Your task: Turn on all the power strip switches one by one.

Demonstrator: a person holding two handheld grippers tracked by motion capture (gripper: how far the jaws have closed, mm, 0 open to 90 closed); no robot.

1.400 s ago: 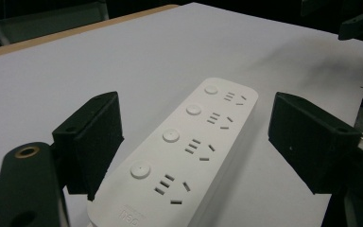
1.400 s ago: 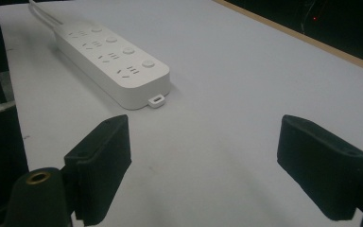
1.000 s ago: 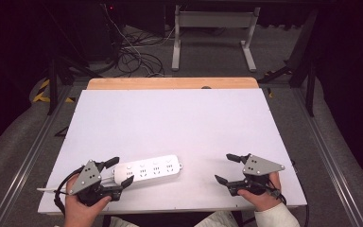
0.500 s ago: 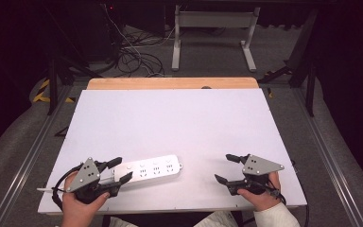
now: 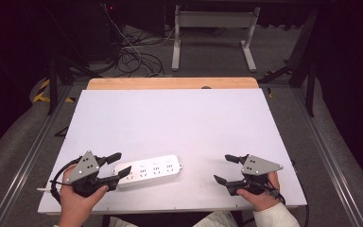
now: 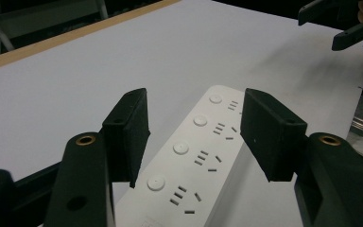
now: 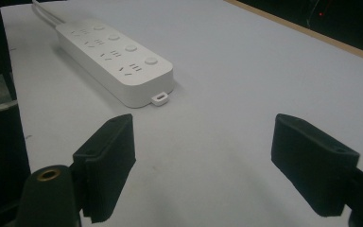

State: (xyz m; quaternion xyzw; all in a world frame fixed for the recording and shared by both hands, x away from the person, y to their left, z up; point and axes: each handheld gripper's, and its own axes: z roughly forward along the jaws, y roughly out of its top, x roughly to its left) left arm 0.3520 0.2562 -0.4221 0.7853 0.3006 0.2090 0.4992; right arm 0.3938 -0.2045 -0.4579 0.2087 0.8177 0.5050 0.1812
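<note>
strip [image 5: 147, 170] flat at near left of table [image 5: 179, 123], long axis left-right | left gripper [image 5: 119, 163] astride its left end, jaws just been closing, pads not yet pressing | right gripper [image 5: 227, 169] wide open, empty, well right of strip | left hand nearer

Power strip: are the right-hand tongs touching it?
Apart. The high view shows bare table between the power strip and the right tongs; the right gripper view shows the strip lying well ahead of the open jaws.
</note>
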